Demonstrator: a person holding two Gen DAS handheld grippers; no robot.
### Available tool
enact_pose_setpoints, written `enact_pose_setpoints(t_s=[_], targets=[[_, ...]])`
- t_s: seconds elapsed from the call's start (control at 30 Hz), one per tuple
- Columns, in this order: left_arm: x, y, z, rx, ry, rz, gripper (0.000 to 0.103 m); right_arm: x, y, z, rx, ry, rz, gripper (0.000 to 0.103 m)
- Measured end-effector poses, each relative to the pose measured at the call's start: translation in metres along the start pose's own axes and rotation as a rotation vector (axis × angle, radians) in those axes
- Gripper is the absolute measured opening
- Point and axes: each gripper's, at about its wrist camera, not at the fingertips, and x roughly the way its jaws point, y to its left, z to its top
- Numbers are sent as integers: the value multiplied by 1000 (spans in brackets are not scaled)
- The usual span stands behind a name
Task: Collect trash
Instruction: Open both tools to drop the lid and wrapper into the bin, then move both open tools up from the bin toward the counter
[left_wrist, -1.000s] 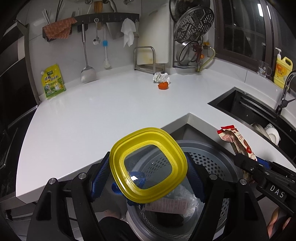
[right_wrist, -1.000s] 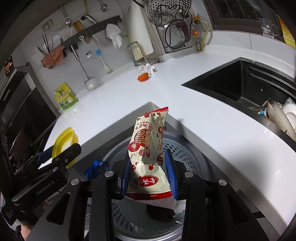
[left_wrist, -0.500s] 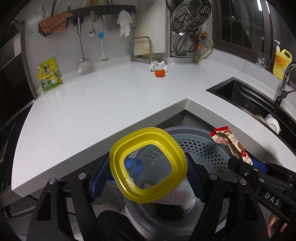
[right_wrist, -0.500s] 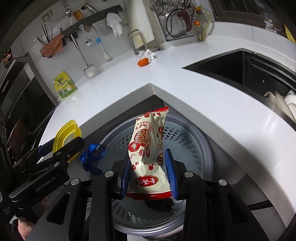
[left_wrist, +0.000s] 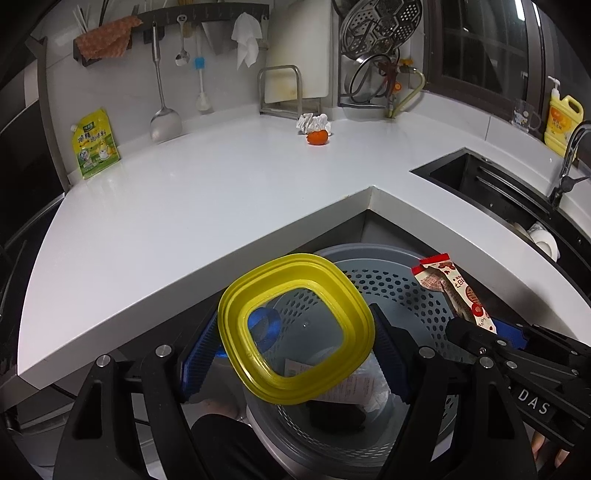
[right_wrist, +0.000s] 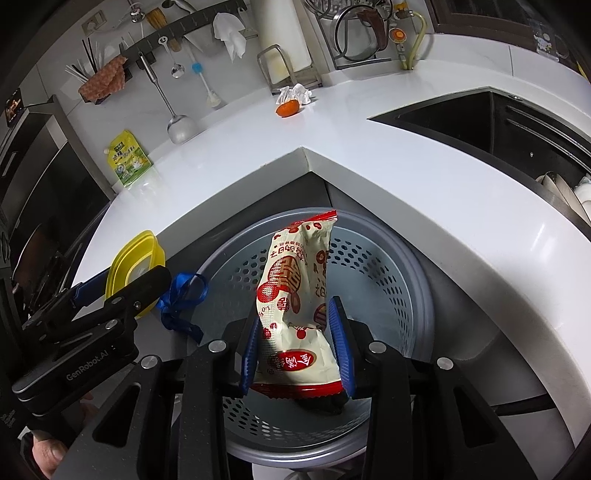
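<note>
- Since a second ago, the grey perforated bin (right_wrist: 388, 266) has slid from partly under the counter edge (left_wrist: 184, 236) to fully beneath both grippers.
- Left gripper (left_wrist: 295, 343), spread wide, clamps the yellow lid (left_wrist: 295, 328) between its pads.
- Right gripper (right_wrist: 297, 347), narrowly parted, pinches the red-and-cream snack wrapper (right_wrist: 295, 291) upright over the bin.

Both wrist views down over bin (left_wrist: 388, 288)

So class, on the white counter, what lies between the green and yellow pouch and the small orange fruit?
Nothing: between the pouch and the orange fruit the counter is bare. Both wrist views show it; crumpled paper sits just behind the fruit.
</note>
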Motion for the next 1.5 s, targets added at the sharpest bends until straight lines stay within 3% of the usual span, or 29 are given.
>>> enact_pose_setpoints(t_s=[0.4, 0.47, 0.53, 0.57, 1.5], targets=[[2, 3, -2, -19, 7, -6, 78, -1, -2, 0, 4, -9, -10, 35], [2, 4, -2, -26, 8, -2, 83, -2, -2, 0, 7, -12, -13, 39], [2, 6, -2, -33, 7, 3, 85, -5, -4, -1, 15, -25, -22, 57], [2, 7, -2, -36, 8, 3, 85, -7, -4, 0, 19, -36, -24, 58], [-10, 33, 12, -89, -43, 31, 95, -3, -10, 9, 48, -54, -10, 61]])
